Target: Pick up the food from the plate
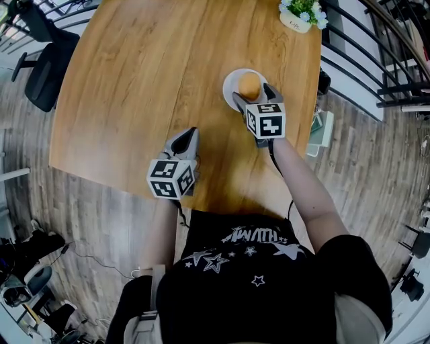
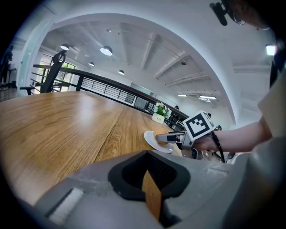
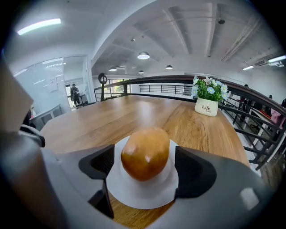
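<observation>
1. Fingers (image 3: 196,172) of our right gripper (image 3: 144,157) stand spread wide, one on either side of the food (image 3: 145,152) and not pressing on it. We judge they are held this wide so that the round body fits between them before any squeeze.
2. Our counter (image 1: 148,74), a broad wooden top, carries everything. The bare wood around the plate gives the gripper room to come in low and slanting.
3. Our left gripper (image 1: 188,134) hangs at the counter's 6 o'clock edge, its fingers drawn together on nothing. It is well apart from the plate, probably so it does not crowd a one-handed pick.
4. Our plate (image 1: 230,79), small and white, lies flat at about 3 o'clock from the counter's middle and toward 1 o'clock from the left gripper. The right fingers reach in over its near rim.
5. One flower pot (image 1: 295,20) stands at 1 o'clock from the plate, well apart, with no part in this step.
6. Our food, a glossy golden-brown lump, sits in the middle of the plate and is not lifted. We would close gently at its widest part, because the smooth skin may slip or roll.
</observation>
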A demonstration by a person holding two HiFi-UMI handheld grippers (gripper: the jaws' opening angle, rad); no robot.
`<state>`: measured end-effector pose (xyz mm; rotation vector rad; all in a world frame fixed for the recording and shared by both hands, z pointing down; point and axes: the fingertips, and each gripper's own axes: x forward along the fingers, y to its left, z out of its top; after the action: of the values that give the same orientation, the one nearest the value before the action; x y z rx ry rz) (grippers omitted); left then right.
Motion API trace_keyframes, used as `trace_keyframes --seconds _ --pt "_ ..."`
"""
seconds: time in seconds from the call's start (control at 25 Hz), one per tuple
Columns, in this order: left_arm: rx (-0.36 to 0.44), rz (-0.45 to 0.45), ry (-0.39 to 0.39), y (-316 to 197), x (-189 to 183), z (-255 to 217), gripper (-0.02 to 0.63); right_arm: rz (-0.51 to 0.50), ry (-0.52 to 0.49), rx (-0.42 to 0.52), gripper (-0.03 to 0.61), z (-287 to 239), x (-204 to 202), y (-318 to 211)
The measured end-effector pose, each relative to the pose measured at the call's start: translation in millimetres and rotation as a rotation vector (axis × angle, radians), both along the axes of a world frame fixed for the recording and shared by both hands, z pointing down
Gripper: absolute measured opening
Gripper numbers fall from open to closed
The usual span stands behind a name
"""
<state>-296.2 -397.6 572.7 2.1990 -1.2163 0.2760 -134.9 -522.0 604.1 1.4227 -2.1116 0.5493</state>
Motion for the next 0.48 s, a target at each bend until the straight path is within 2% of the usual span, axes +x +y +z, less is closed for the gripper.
trace_keyframes --seconds 0.2,0.28,0.48 --pt "-0.005 -0.008 0.003 -1.1 -2.3 -0.3 0.002 0.002 0.019 -0.026 0.406 3.8 -0.8 -4.8" --pt "-0.006 -0.011 0.003 -0.9 -2.1 0.9 0.002 0.009 0.031 -0.035 0.364 6.3 2.2 -5.7" --pt "-0.010 -0.024 0.004 1.2 -2.9 4.8 0.002 0.013 0.032 -0.041 0.348 9.1 2.4 -6.9"
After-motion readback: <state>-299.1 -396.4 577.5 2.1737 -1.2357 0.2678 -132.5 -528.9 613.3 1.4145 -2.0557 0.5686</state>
